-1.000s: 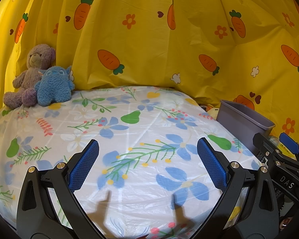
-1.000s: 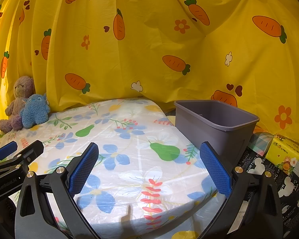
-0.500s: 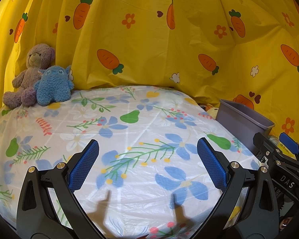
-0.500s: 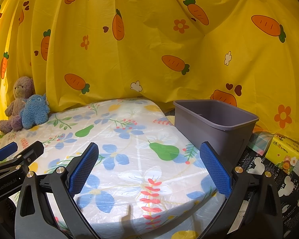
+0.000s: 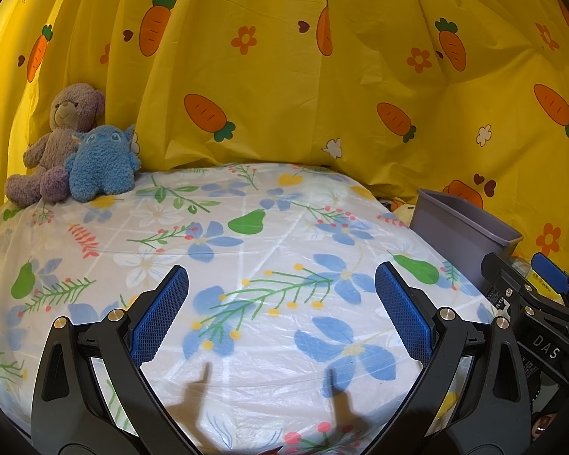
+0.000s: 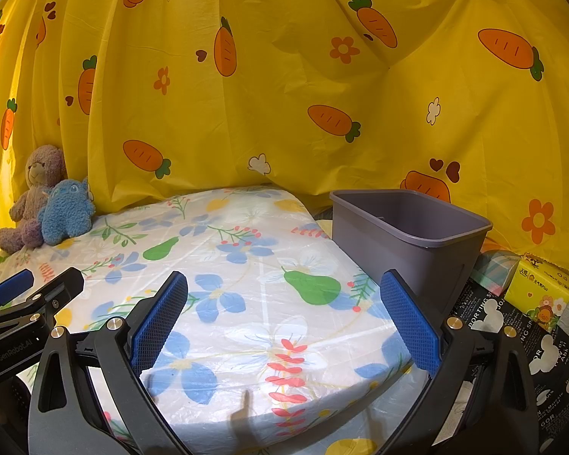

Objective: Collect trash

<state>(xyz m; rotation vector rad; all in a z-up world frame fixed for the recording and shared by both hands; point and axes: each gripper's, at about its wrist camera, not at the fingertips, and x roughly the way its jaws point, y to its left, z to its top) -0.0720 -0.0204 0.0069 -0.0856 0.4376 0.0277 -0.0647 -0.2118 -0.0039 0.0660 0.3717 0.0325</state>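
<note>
Kid's bedroom at home: floral-sheeted bed (image 5: 246, 250) w/ plush toys (image 5: 76, 151), carrot-print curtain (image 6: 284, 94).

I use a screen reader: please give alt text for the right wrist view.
The open, empty right gripper hovers over a floral plastic-covered bed, with a grey bin beside it on the right. Two plush toys sit far left against a carrot-print curtain.
</note>
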